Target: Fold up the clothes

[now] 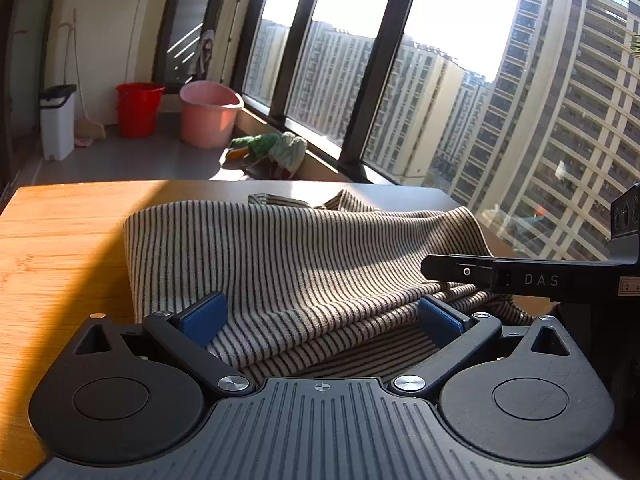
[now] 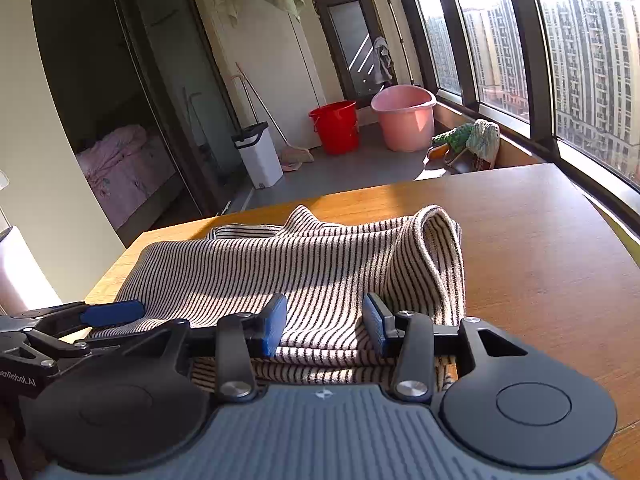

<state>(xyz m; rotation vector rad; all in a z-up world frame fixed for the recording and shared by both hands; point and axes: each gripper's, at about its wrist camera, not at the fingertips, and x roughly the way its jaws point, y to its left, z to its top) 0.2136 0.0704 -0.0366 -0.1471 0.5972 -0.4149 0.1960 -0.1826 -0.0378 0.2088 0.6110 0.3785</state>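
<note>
Nearest to me in the left wrist view, my left gripper point(image 1: 320, 318) stands with its blue pads spread wide, the near edge of the cream knitted garment with thin dark stripes point(image 1: 304, 256) lying between them; the pads do not press on it. At the right edge of that frame my right gripper's black finger point(image 1: 460, 270) reaches in over the cloth.

In the right wrist view my right gripper point(image 2: 324, 322) is at a middling width, its blue pads point(image 2: 274, 322) set either side of a ridge of the same striped garment point(image 2: 320, 264). Whether they actually pinch the fabric I cannot tell (the cloth bulges up between them, but the contact is hidden). My left gripper's blue pad point(image 2: 112, 313) shows at the lower left of this frame, over the cloth's left edge.

The garment lies folded in layers on the brown wooden table point(image 2: 540, 264), in the middle of both frames, with a rounded fold standing up at its right end in the right view. Part of the tabletop is in sunlight and part in shade.

Beyond the table, on the grey floor, sit a red plastic bucket point(image 2: 335, 126) and a pink plastic tub point(image 2: 404, 118), with a white bin with a black lid point(image 2: 260, 156) to their left. A heap of green and pale cloth point(image 2: 472, 140) lies by the dark-framed windows point(image 1: 304, 52), which look out on tall apartment blocks in the upper right.
</note>
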